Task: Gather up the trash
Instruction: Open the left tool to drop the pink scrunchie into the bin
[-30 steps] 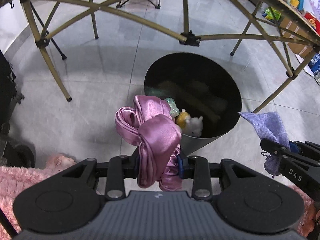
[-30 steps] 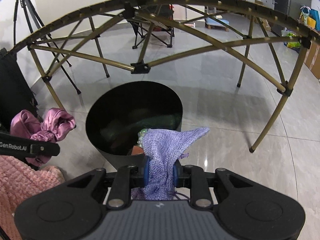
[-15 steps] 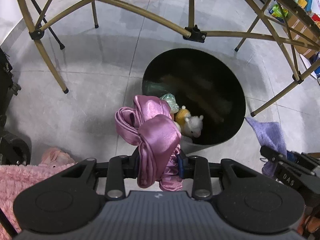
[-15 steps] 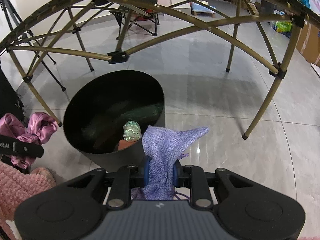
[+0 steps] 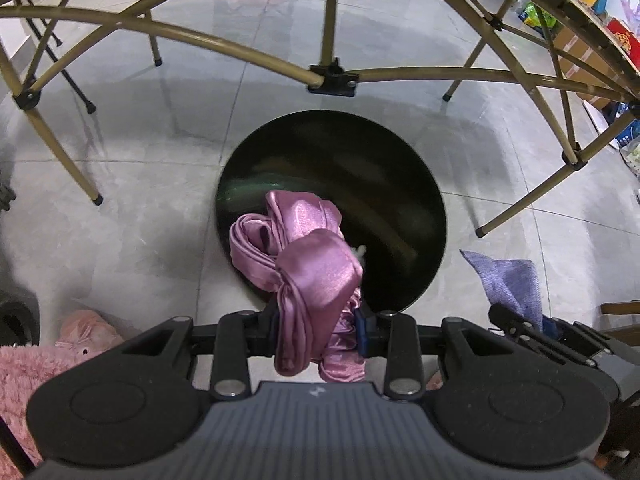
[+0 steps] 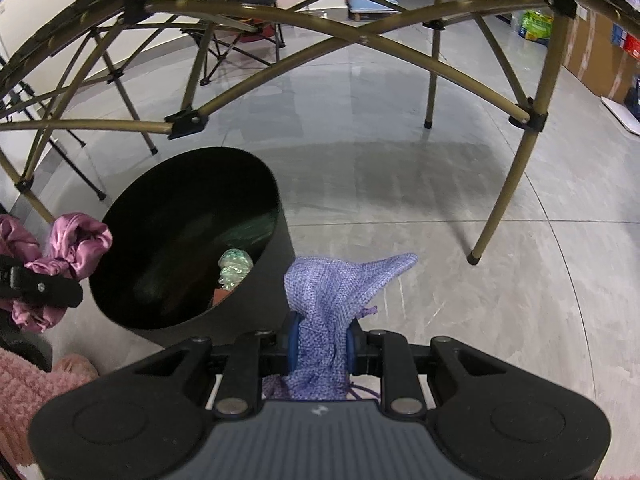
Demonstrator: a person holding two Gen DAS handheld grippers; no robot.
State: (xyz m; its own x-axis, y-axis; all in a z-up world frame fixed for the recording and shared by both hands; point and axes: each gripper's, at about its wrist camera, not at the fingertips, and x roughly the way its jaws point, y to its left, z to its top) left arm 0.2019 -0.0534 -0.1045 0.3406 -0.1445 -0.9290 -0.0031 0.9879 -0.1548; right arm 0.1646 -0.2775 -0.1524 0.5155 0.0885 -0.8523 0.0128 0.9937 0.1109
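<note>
satin pink cloth (image 5: 308,268), pinched in your left gripper (image 5: 318,326), hangs over the black bin (image 5: 400,184) rim; centre it, then release. right gripper (image 6: 322,346) clamps purple knit (image 6: 336,292) beside the bin.

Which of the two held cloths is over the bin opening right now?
The shiny pink satin cloth in the left gripper. The purple knit cloth hangs beside the black bin, over floor.
</note>
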